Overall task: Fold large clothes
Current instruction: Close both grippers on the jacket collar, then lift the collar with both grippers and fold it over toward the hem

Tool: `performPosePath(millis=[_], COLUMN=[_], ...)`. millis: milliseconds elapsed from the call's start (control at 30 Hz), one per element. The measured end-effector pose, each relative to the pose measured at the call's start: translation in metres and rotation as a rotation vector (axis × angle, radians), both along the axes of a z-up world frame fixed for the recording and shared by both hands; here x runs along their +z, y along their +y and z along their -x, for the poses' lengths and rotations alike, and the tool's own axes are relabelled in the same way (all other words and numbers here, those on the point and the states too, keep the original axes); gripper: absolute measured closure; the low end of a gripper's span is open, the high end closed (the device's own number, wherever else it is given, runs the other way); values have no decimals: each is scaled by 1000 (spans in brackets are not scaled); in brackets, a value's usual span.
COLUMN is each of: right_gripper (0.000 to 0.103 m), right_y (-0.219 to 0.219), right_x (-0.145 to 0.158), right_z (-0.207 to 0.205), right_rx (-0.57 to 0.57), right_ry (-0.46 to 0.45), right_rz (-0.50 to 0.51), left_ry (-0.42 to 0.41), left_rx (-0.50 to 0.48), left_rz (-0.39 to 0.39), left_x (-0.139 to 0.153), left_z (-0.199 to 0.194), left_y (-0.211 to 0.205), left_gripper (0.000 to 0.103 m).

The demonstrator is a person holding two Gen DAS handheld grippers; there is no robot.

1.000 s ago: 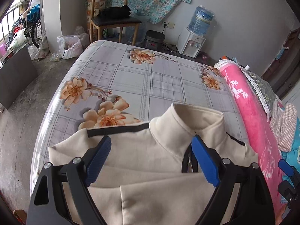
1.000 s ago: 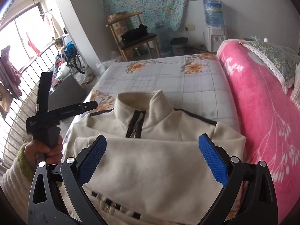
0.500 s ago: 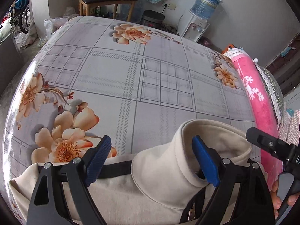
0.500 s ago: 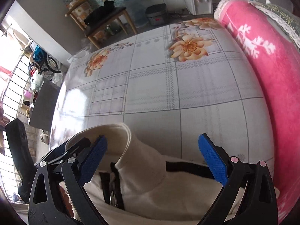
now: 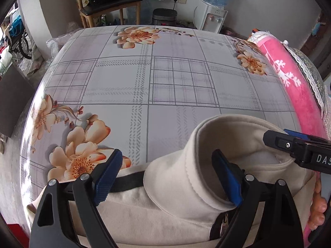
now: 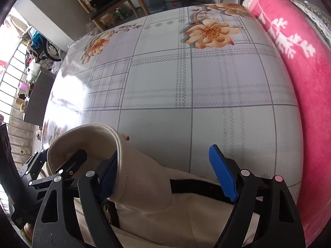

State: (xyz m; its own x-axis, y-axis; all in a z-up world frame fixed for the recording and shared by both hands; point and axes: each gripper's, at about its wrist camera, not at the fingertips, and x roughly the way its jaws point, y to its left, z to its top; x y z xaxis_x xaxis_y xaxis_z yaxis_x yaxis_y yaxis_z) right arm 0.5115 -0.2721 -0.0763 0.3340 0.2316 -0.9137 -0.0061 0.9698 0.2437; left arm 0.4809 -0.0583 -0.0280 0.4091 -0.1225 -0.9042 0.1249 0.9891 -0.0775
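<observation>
- Left gripper [image 5: 167, 177]: pointing steeply down, jaws wide apart. The right pad [image 5: 226, 178] sits inside the collar [image 5: 198, 165], the left pad outside it on the shoulder; neither presses the cloth.
- Right gripper [image 6: 165, 174]: also pointing steeply down. Its jaws have just been closing, with collar and shoulder cloth between them; the left pad [image 6: 108, 177] lies against the collar, the right pad stands clear.
- A hand [image 5: 318, 206] shows at the right edge of the left view, behind the right gripper.

The right gripper [image 6: 163, 173] points down at a cream jacket [image 6: 149, 212] at the bed's [image 6: 186, 95] near edge. Its jaws, just closing, straddle the shoulder, one blue pad [image 6: 108, 180] against the upright collar [image 6: 86, 138]. The left gripper [image 6: 51, 171] reaches inside the collar.
</observation>
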Motion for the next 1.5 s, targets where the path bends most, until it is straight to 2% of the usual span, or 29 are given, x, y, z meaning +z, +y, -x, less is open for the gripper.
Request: performPosePath(millis=[167,300,467,533,767,933,1033,1167,1267,1333,1467,1500], right_gripper=[43,50,73,77,77,77,76,75,73,68,53,52], right_y=[-3,-2,2,6,21,28,32,34,35,34,34,35], right_x=[7,9,7,7,7,0,-9,-10,-5,2,30,38], right_z=[19,36,63,75,112,134,132,135,141,146,160,163], right_rx=[33,68,123,153,220,257,267,268,271,276,324,339], right_ry=[14,14,11,-9,-98,-142,-151,-168,-180,-195,-289,-315], right_rz=[-2,15,34,62,157,210,233,246,254,249,254,256], left_ry=[-6,-4,-5,-17,-102,-199,-240,-249,-256,-271,-311,-325], left_rx=[-31,-64,-101,-114,-137,-202,-236,-255,-266,-267,-288,-301], left_rz=[-37,-8,-30,-41,-67,-156,-194,-208,-219,-217,-233,-244], left_x=[8,13,11,10,17,25,27,23,19,18,19,19], left_z=[17,36,62,71,95,118,129,136,139,142,148,150], left_y=[0,5,13,15,21,11,5,1,0,0,0,-2], left_gripper=[17,17,17,17,17,17,18,22,30,39,63,68])
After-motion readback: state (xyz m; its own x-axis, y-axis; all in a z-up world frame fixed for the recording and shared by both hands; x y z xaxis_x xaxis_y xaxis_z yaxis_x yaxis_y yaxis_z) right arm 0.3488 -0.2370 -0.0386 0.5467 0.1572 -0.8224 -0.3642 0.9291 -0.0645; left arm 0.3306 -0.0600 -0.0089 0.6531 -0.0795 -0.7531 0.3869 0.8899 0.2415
